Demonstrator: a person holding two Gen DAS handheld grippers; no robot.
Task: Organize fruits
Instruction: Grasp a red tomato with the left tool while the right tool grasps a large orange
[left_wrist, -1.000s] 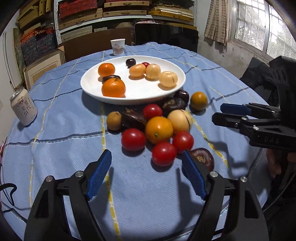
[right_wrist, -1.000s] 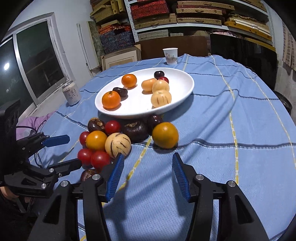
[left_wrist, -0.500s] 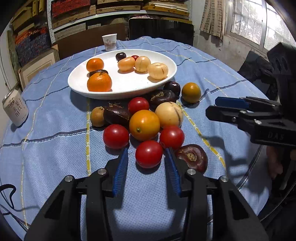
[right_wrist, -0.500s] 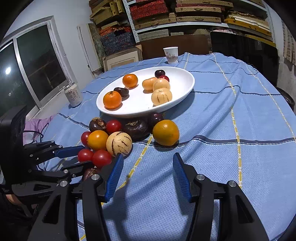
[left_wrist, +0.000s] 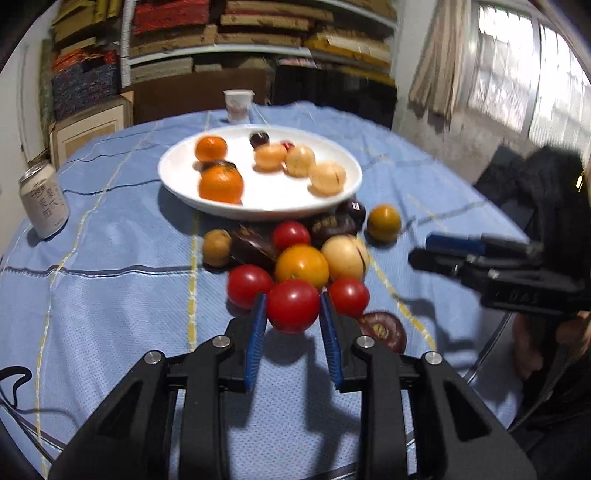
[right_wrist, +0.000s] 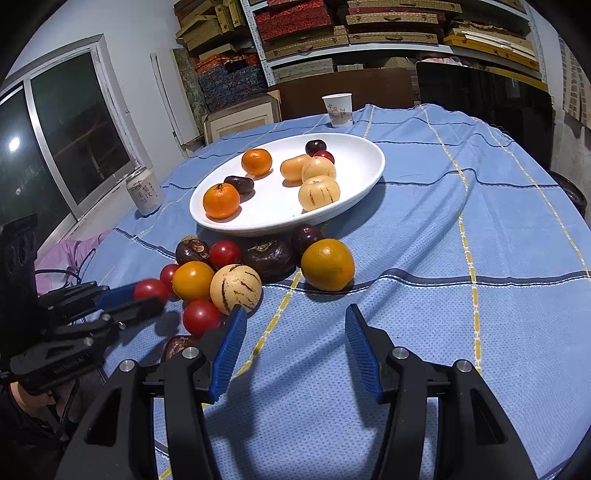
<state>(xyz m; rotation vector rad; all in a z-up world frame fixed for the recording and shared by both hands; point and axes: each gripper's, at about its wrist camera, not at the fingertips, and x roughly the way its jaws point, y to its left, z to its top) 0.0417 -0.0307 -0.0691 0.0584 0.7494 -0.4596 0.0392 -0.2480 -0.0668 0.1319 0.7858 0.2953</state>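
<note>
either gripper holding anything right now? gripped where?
Left gripper: shut on a red tomato, blue pads pressing its two opposite sides. Right gripper: open, nothing between its fingers.

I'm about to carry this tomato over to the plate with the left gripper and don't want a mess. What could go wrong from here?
1. The left gripper is shut on a round, glossy red tomato, held only at the pad tips; it may slip out or get squashed.
2. Two more tomatoes sit right beside the fingers; lifting could nudge them rolling across the tablecloth.
3. The white plate already holds loose round fruit; a dropped tomato could knock them about.
</note>
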